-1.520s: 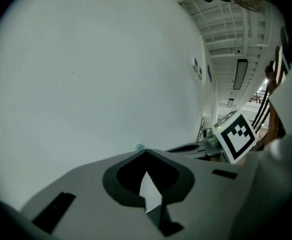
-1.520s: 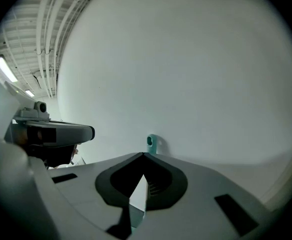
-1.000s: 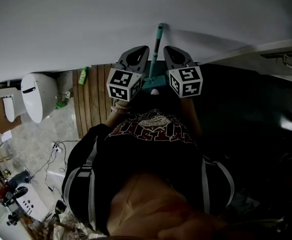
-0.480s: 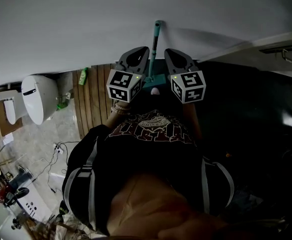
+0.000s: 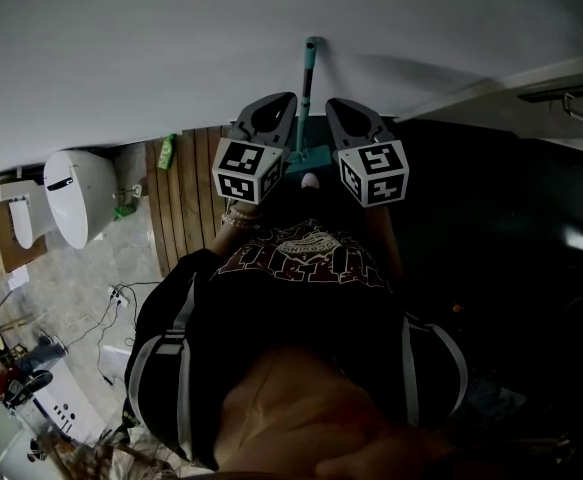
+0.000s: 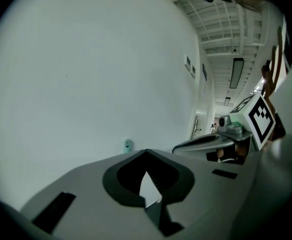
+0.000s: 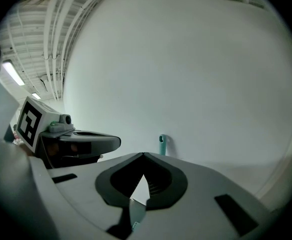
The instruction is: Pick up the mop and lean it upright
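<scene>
- Now the mop point(image 5: 309, 78) stands upright, its teal handle leaning against the white wall point(image 5: 151, 38).
- Left gripper point(image 6: 146, 153): jaws together, holding nothing, just left of the handle.
- Right gripper point(image 7: 143, 155): jaws together, holding nothing, just right of it.

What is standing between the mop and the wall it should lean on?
Nothing visible. The mop stands upright with its handle top apparently against the wall. It is between the left gripper and the right gripper, both shut and empty.
</scene>
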